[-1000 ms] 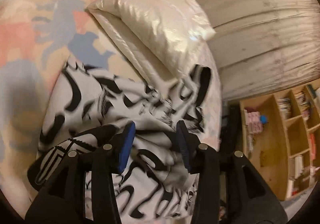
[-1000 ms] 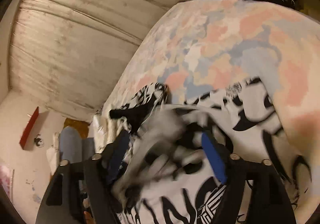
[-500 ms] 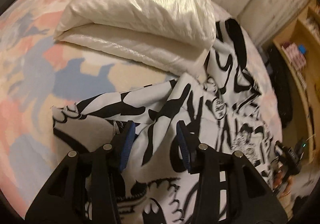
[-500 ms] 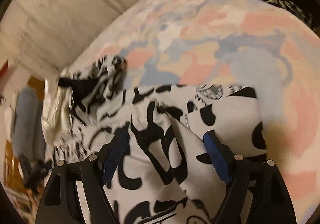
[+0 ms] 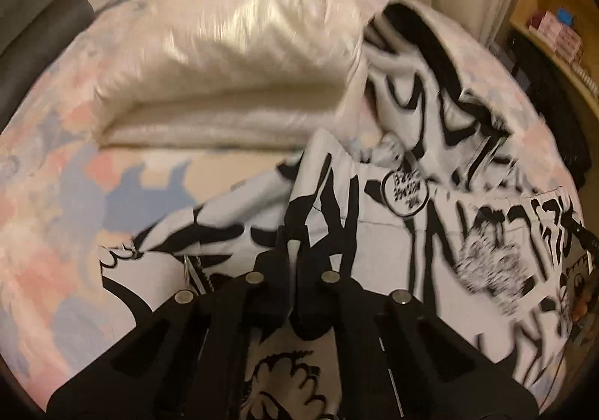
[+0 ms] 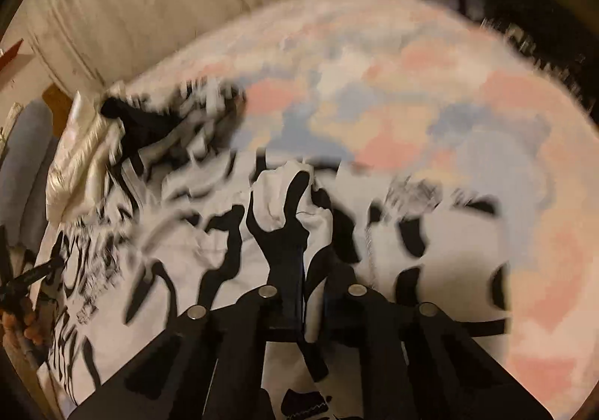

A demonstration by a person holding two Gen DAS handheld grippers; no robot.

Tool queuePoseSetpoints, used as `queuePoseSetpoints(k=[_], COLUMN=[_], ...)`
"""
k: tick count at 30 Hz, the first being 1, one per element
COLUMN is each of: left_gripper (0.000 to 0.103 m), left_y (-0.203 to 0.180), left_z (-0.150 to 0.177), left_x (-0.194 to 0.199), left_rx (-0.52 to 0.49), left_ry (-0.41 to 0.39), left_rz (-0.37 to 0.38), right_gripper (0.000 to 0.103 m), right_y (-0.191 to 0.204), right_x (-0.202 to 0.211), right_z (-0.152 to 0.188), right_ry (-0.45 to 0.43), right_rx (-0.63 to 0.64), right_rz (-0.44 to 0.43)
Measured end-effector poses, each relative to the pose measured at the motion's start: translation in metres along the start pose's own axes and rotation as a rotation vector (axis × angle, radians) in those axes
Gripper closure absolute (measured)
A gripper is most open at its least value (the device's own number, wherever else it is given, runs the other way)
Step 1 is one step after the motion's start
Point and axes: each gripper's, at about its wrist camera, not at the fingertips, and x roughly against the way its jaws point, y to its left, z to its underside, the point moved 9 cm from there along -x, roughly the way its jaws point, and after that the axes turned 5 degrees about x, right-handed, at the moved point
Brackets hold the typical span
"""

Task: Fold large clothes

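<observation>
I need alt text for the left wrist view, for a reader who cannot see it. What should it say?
The left gripper is shut on a fold of a white garment with black graphic print, spread on a bed with a pastel patchwork cover. A shiny cream pillow lies behind it, touching the garment's far end. The image is motion-blurred.

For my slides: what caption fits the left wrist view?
Left gripper shut on black-and-white printed garment spread over pastel bedspread, beside cream pillow.

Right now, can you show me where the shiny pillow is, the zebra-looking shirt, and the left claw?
Shiny pillow point(image 5: 239, 34), left wrist view: its top face.
Black-and-white shirt point(image 5: 404, 191), left wrist view: its round printed badge.
Left claw point(image 5: 294, 245), left wrist view: between its closed fingertips.
</observation>
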Motion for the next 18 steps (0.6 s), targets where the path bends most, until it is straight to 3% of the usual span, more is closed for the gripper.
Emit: queuePoseSetpoints(k=[2, 4, 6, 9, 12, 15, 16, 18], left_gripper=[0.103, 0.103, 0.103, 0.103, 0.102, 0.102, 0.102, 0.101], left_y=[-0.003, -0.003, -0.002, 0.006, 0.014, 0.014, 0.015, 0.019], left_z=[-0.011, -0.018, -0.02, -0.012, -0.002, -0.002, -0.002, -0.001], left_x=[0.006, 0.001, -0.016, -0.049, -0.068, -0.063, -0.059, -0.045], left_rx=[0.009, 0.012, 0.035, 0.058, 0.101, 0.105, 0.11, 0.11], left_ry=[-0.034, -0.046, -0.02, 0.034, 0.05, 0.036, 0.035, 0.029], left_rz=[-0.015, -0.052, -0.067, -0.109, -0.097, -0.082, -0.074, -0.071], right_gripper=[0.097, 0.097, 0.097, 0.097, 0.095, 0.084, 0.076, 0.068], right_y=[0.002, 0.004, 0.001, -0.005, -0.006, -0.009, -0.009, -0.011], right_x=[0.015, 0.011, -0.009, -0.057, -0.071, -0.062, -0.058, -0.038], right_z=[-0.015, -0.025, -0.024, 0.001, 0.011, 0.01, 0.009, 0.002], right_ry=[-0.075, -0.077, -0.021, 0.139, 0.16, 0.164, 0.163, 0.121], right_rx=[0.009, 0.017, 0.017, 0.025, 0.041, 0.033, 0.028, -0.002], right_rz=[0.031, 0.057, 0.088, 0.144, 0.16, 0.152, 0.15, 0.126])
